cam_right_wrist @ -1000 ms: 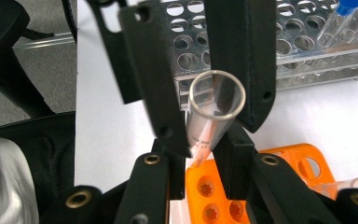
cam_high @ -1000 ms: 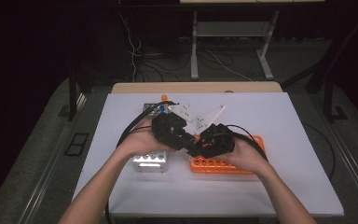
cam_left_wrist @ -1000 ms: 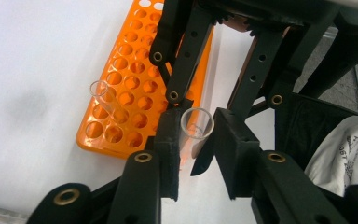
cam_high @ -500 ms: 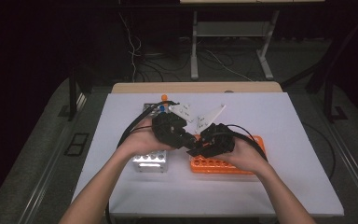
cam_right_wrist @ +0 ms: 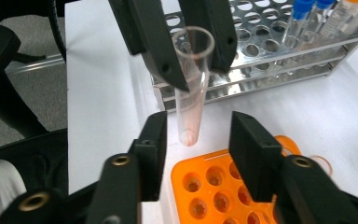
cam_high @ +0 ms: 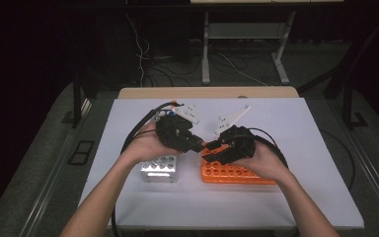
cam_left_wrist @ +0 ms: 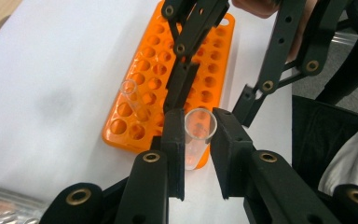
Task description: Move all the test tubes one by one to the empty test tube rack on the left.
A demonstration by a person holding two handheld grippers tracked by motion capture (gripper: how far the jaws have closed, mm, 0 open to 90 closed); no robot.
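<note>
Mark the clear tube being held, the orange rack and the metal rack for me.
clear tube (cam_right_wrist: 192, 88), right gripper view, mid-body between the far jaws.
orange rack (cam_left_wrist: 151, 84), left gripper view, top face among the holes.
metal rack (cam_high: 159, 170), high view, front wall.

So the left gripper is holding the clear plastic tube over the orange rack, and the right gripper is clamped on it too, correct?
Not quite. The left gripper does hold the clear plastic tube near the orange rack, but the right gripper is open: in the right gripper view its jaws stand apart on either side of the tube's tip, touching nothing.
</note>
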